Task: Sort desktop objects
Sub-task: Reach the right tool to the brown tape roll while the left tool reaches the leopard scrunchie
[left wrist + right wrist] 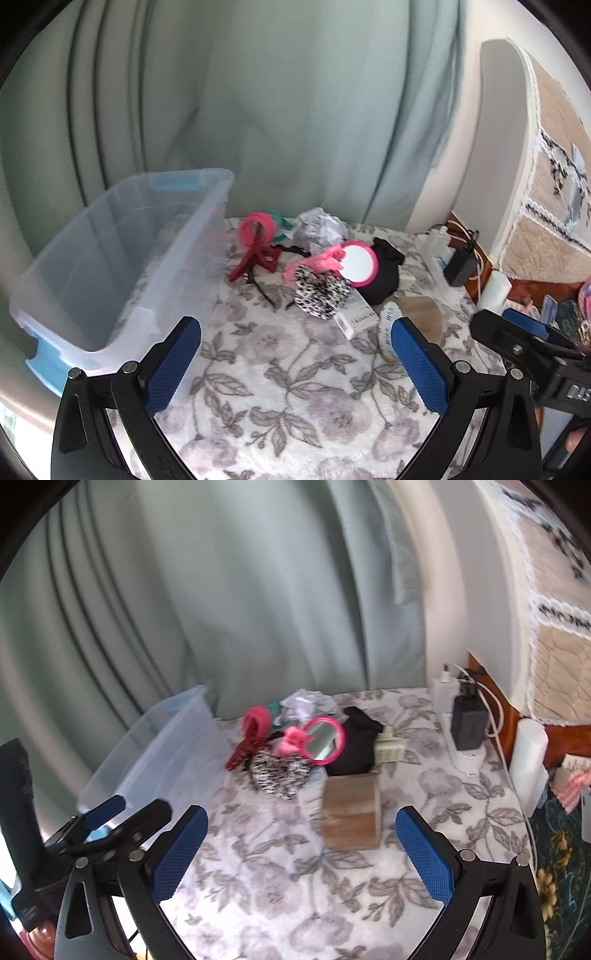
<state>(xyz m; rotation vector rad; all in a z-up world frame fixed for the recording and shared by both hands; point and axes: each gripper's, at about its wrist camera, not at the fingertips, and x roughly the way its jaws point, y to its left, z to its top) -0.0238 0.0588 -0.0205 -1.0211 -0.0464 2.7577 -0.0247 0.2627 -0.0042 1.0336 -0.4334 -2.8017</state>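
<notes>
A heap of small things lies at the back of the floral tablecloth (280, 398): a pink round mirror (356, 264) (325, 738), a dark red claw clip (258, 258) (245, 751), a spotted black-and-white cloth (321, 291) (279, 771), a black pouch (386, 273) (356, 738) and crumpled paper (319, 225). A wooden block (351, 812) sits nearest the right gripper. A clear plastic bin (122, 258) (155, 753) stands to the left. My left gripper (295, 365) (133, 808) hovers open beside the bin. My right gripper (303, 849) (498, 321) is open short of the block. Both hold nothing.
A white power strip with chargers and cables (465, 720) (443, 266) runs along the table's right side. A white cylinder (528, 760) stands beside it. Green curtains (258, 110) hang behind. A quilted bed edge (546, 184) lies to the right.
</notes>
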